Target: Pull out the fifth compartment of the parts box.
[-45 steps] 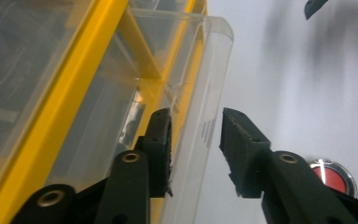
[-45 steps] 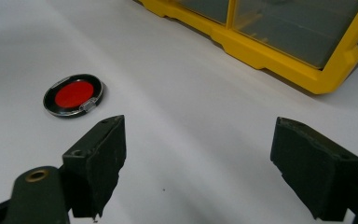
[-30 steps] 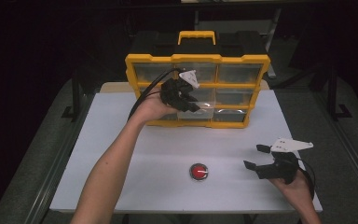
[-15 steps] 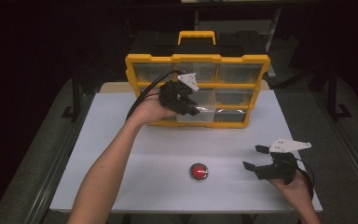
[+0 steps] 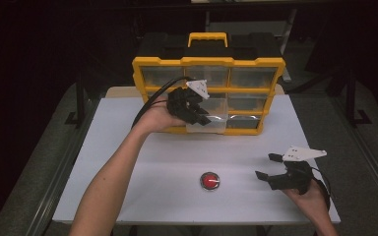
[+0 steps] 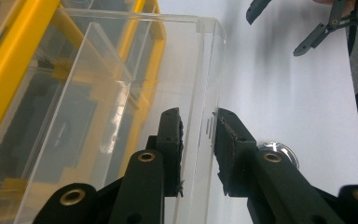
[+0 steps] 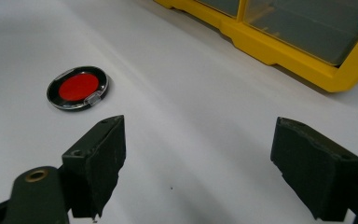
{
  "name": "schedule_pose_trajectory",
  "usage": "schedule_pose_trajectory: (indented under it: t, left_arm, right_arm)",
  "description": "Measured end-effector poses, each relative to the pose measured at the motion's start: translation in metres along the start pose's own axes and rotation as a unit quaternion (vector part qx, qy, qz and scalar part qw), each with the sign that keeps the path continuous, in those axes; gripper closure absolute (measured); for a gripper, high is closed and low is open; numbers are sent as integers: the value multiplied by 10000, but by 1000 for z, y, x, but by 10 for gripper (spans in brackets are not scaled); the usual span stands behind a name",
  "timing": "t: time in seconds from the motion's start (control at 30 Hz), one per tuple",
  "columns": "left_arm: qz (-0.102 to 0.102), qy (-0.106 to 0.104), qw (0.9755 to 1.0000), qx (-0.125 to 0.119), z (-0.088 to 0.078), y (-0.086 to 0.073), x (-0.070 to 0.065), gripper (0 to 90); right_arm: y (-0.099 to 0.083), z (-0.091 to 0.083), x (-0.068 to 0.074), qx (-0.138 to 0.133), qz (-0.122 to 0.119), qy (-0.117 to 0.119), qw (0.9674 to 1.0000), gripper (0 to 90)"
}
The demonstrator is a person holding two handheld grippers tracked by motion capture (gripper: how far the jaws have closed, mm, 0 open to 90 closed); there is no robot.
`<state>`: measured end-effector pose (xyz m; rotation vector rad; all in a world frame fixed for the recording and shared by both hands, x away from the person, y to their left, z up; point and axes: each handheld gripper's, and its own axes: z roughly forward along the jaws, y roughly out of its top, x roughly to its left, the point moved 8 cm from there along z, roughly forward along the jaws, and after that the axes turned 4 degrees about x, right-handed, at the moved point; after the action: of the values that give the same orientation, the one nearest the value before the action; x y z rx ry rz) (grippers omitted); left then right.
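Right gripper [image 5: 271, 168]: low over the table's [image 5: 142, 162] near right — idle, jaws wide, holding nothing.
Red disc [image 5: 210, 180]: flat on the table, just left of it, likely meant for the drawer.
Left gripper [image 5: 202, 114]: narrow, pads clamped on the clear drawer's [image 6: 121, 88] front wall — judged to be pulling it.
Drawer: partly out of the yellow organizer's [image 5: 206, 62] bottom row.

A white table [image 5: 142, 162] carries 2 things: a yellow organizer case [image 5: 207, 64] standing upright along its far edge, and a round red-centred disc [image 5: 209, 180] lying flat near the front, well apart from the case.
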<state>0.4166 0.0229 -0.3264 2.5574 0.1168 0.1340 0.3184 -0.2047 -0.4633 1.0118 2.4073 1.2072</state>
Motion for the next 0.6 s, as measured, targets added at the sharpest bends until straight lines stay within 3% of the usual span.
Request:
schedule_pose_trajectory:
  t: [0.37,0.43,0.6]
  left_arm:
    - [54,-122,9999,-26,0,-1,-9,738]
    - [-21,-197,9998,-66,-1,-2,-8,737]
    - [21,-178,9998,-46,1,-4,-9,733]
  right_arm:
    - [0,0,1,24,10,8,10000,168]
    - [-1,1,1,37,4,14,10000,168]
    - [-1,3,2,48,3,39,10000,168]
